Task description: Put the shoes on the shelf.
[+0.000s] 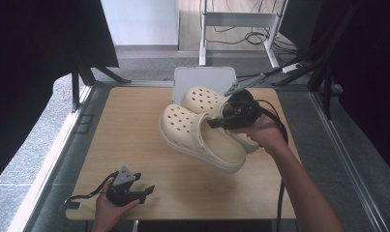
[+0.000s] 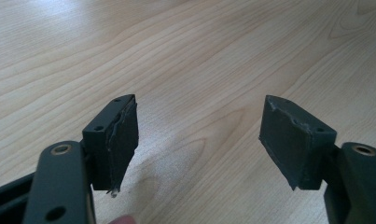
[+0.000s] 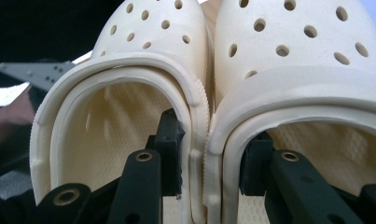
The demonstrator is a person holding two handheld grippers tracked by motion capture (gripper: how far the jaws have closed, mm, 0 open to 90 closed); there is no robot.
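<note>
Right gripper (image 3: 209, 163) pinching 2 cream clogs (image 1: 202, 133) together; left gripper (image 2: 199, 140) wide, over table (image 1: 134, 145).

two cream clogs with round holes over their toe caps sit side by side, pressed together. the nearer clog (image 1: 197, 137) lies closer to the person's side of the table, its open heel end pointing toward the table's right front. the farther clog (image 1: 205, 100) rests just behind it, its toe near a grey board at the far edge. in the right gripper view the left-hand clog (image 3: 143, 70) and right-hand clog (image 3: 293, 60) touch along their inner walls (whether they are lifted off the table cannot be told), with textured footbeds visible inside.
</note>
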